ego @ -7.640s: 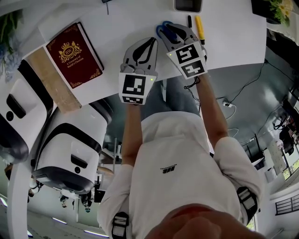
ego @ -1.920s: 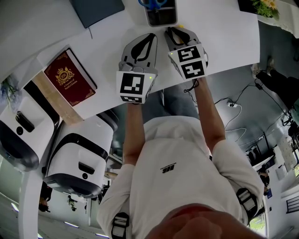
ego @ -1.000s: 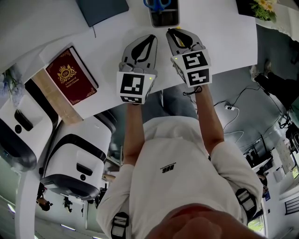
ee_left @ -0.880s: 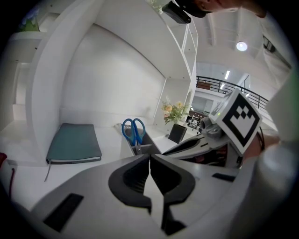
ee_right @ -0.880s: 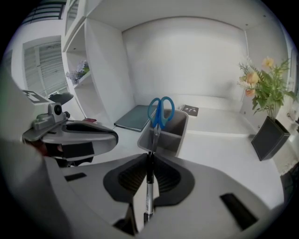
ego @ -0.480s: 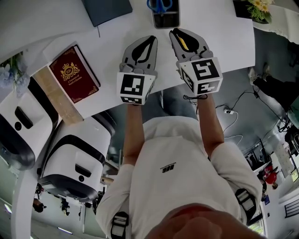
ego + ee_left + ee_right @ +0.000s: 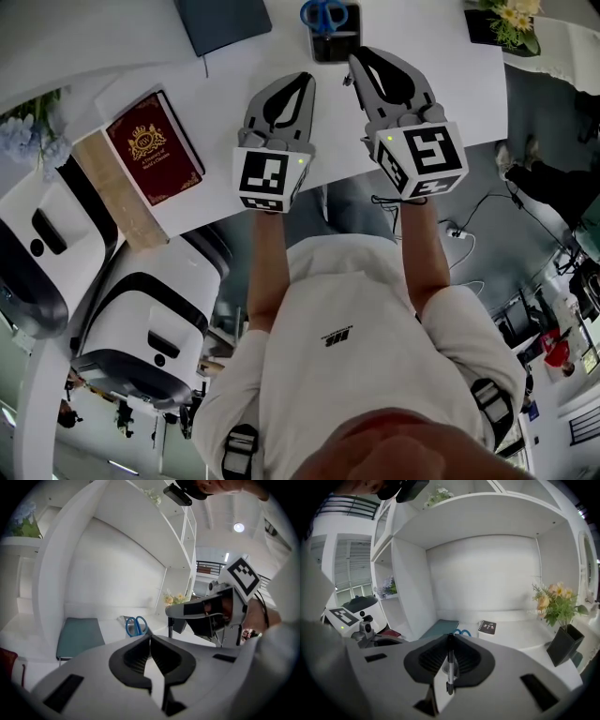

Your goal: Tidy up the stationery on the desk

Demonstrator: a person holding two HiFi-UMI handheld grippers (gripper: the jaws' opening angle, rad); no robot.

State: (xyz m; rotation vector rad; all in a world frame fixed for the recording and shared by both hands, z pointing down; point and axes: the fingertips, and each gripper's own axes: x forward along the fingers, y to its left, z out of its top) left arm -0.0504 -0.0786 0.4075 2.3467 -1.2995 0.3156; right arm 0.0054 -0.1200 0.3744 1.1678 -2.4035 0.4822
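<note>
Right gripper (image 7: 449, 638) clamped on pen (image 7: 449, 666); left gripper (image 7: 150, 637) closed, empty. Top centre: blue scissors (image 7: 323, 14) in holder (image 7: 335, 45), cropped; red book (image 7: 155, 147) left.

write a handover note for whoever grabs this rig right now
Left gripper: jaws shut, nothing between them, held beside the right one over the desk.
Right gripper: jaws shut on a pen, close to the pen holder.
Done: the blue scissors stand in the holder.
Left: get the pen into the holder, probably next. The red book and teal notebook lie on the desk; I cannot tell whether they need moving.
</note>
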